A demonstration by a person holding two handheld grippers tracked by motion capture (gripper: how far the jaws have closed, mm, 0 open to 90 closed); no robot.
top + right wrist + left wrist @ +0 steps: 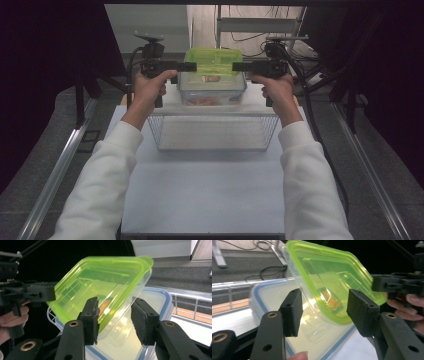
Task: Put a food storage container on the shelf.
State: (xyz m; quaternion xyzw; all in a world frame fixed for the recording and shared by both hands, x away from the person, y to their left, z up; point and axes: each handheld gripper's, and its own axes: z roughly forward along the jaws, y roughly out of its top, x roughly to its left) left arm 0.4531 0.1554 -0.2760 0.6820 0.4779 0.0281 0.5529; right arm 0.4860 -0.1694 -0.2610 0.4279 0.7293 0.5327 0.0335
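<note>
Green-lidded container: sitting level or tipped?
Tipped. The green-lidded container leans at an angle on the blue-rimmed container in both gripper views.

A wire basket [214, 134] sits on the white desk [200, 195], and cables [250, 37] lie on the floor behind.

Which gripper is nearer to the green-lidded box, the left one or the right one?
Neither clearly. The left gripper is at the left end of the green-lidded box, the right gripper at its right end, jaws open around its edges.
</note>
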